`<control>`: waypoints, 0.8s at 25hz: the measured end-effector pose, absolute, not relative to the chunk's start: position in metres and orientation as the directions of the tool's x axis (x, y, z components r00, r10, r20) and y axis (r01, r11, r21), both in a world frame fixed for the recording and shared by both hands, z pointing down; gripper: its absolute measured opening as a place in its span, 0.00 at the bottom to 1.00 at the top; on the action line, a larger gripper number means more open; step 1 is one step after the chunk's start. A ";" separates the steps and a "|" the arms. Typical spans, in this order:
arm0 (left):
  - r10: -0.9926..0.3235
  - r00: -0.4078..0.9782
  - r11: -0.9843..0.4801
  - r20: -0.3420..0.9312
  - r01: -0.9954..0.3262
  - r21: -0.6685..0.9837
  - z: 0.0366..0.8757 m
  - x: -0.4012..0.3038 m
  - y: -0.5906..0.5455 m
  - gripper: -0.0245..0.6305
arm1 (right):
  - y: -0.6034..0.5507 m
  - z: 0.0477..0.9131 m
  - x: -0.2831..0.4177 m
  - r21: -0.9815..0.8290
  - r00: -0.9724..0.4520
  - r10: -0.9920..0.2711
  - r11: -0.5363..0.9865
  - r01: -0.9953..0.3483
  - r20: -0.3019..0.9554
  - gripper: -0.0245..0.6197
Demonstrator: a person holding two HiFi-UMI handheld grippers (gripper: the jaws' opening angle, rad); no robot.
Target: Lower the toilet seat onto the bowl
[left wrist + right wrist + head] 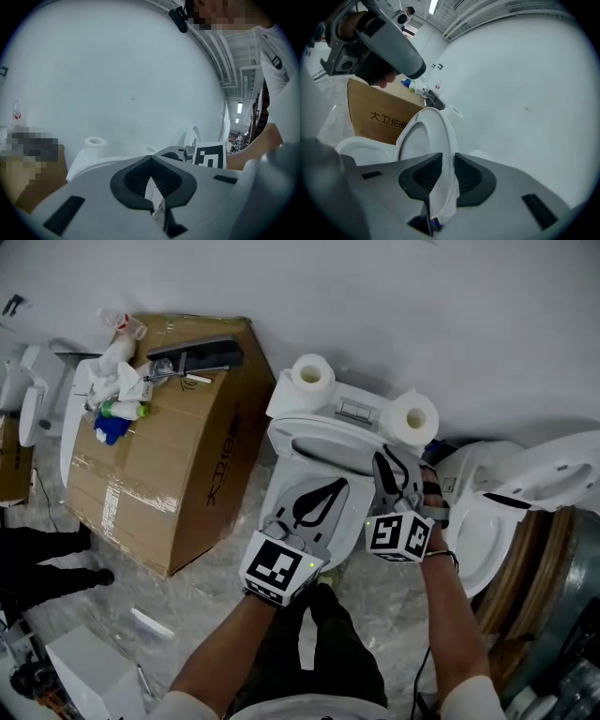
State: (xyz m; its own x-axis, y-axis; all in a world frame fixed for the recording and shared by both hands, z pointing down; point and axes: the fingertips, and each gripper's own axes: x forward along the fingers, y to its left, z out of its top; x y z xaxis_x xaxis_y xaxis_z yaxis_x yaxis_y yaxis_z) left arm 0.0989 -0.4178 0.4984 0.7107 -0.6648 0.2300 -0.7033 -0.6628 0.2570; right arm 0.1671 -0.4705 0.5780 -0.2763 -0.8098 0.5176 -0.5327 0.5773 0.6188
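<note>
A white toilet stands against the wall, its seat [314,448] raised and tilted over the bowl [274,491]. My right gripper [382,461] is shut on the seat's right edge. In the right gripper view the seat rim [426,133] runs upright between the black pads [468,176], which press on it, and the bowl [361,149] lies lower left. My left gripper [334,486] hovers over the bowl with its tips together. The left gripper view shows its jaws [151,159] meeting at the tip with nothing gripped.
Two paper rolls [312,377] [412,418] sit on the tank. A cardboard box [178,460] with bottles and tools on top stands to the left. A second toilet [497,517] stands close on the right. A person's dark legs [42,559] are at far left.
</note>
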 end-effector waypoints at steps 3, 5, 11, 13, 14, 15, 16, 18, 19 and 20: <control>-0.667 0.704 -0.652 0.243 -0.710 0.267 0.501 0.093 -0.412 0.05 | -0.466 0.576 0.167 0.602 -0.282 -0.805 0.582 -0.546 0.522 0.14; -0.669 0.701 -0.648 0.245 -0.712 0.270 0.502 0.090 -0.408 0.05 | -0.461 0.574 0.166 0.577 -0.297 -0.794 0.595 -0.559 0.530 0.12; -0.678 0.697 -0.650 0.233 -0.717 0.254 0.495 0.081 -0.396 0.05 | -0.431 0.571 0.156 0.487 -0.359 -0.739 0.655 -0.577 0.569 0.11; -0.681 0.692 -0.643 0.238 -0.721 0.259 0.493 0.078 -0.390 0.05 | -0.419 0.572 0.152 0.467 -0.377 -0.724 0.672 -0.575 0.577 0.11; -0.684 0.689 -0.638 0.240 -0.725 0.261 0.491 0.077 -0.386 0.05 | -0.414 0.572 0.151 0.459 -0.386 -0.717 0.679 -0.572 0.581 0.11; -0.688 0.685 -0.635 0.240 -0.728 0.259 0.490 0.075 -0.382 0.05 | -0.407 0.573 0.149 0.454 -0.393 -0.711 0.687 -0.568 0.583 0.11; -0.692 0.681 -0.632 0.238 -0.732 0.256 0.489 0.074 -0.378 0.05 | -0.401 0.573 0.147 0.449 -0.402 -0.705 0.693 -0.564 0.584 0.11; -0.700 0.672 -0.624 0.240 -0.740 0.252 0.488 0.073 -0.369 0.05 | -0.388 0.575 0.143 0.434 -0.422 -0.692 0.708 -0.557 0.586 0.11; -0.704 0.667 -0.618 0.244 -0.744 0.252 0.488 0.072 -0.364 0.05 | -0.381 0.576 0.140 0.425 -0.434 -0.684 0.716 -0.554 0.587 0.11; -0.707 0.662 -0.613 0.248 -0.749 0.252 0.488 0.072 -0.360 0.05 | -0.374 0.578 0.138 0.416 -0.445 -0.677 0.723 -0.551 0.587 0.11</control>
